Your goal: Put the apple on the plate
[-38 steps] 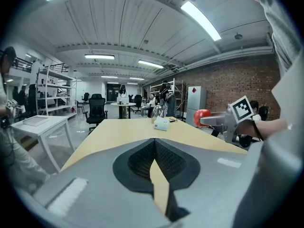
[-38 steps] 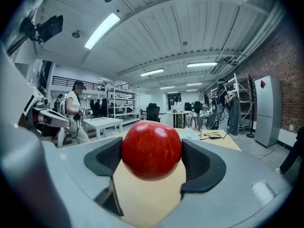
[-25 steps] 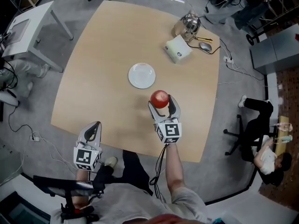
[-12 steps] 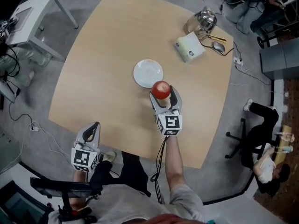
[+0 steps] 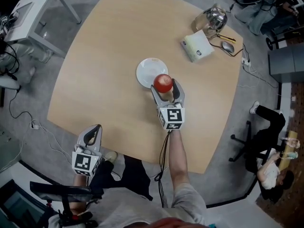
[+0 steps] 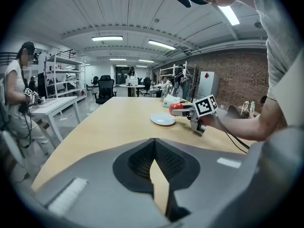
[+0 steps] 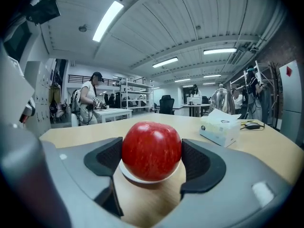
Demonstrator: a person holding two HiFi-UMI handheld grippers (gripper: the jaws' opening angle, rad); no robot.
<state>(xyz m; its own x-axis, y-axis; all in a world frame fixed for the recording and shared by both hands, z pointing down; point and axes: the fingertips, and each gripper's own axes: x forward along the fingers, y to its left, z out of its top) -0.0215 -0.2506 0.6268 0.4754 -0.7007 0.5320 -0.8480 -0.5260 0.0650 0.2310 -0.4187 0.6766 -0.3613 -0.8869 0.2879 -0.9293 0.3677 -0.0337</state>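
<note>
Between the right gripper [image 5: 165,87] jaws, clamped on both flanks, sits the red apple [image 5: 163,82], poised over the near rim of the white plate [image 5: 145,69]. Left gripper [image 5: 91,136] hangs at the table's near edge, jaws together on nothing. Risk: released at this spot, the round apple would likely strike the rim, tip the plate, or roll off across the table [image 5: 99,56]. Room: bare wood lies all round the plate; tissue box [image 5: 198,45] and kettle [image 5: 214,18] stand well apart, near the far-right edge.
</note>
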